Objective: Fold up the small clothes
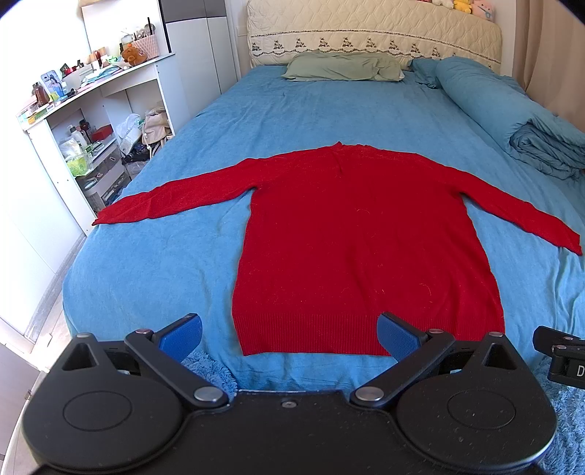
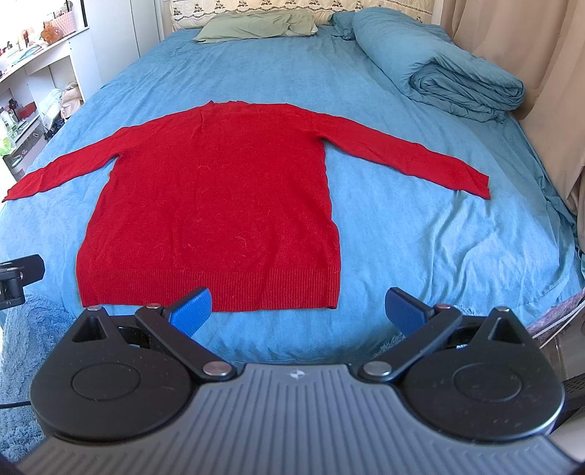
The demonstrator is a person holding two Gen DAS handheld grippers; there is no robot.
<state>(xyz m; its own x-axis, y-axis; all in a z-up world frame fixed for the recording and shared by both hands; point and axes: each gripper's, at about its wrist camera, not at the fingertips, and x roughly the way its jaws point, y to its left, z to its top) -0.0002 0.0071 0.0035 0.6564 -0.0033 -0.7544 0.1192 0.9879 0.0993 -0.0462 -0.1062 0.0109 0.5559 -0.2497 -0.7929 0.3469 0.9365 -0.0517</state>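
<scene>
sweater: red sweater (image 1: 365,248) lies flat on the bed (image 1: 153,263), both sleeves spread out left and right, hem at near edge, collar toward far pillow (image 1: 340,65)
left gripper (image 1: 289,330): jaws wide apart, holding nothing, hovers near the hem
right gripper (image 2: 298,308): jaws wide apart, holding nothing, near hem's right corner
duvet: folded blue duvet (image 2: 449,76), far right

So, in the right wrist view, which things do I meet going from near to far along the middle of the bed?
Right gripper with open jaws → ribbed hem of the flat red knitted sweater → sweater neckline → bare blue bedsheet → flat grey-green pillow → cream quilted headboard.
</scene>
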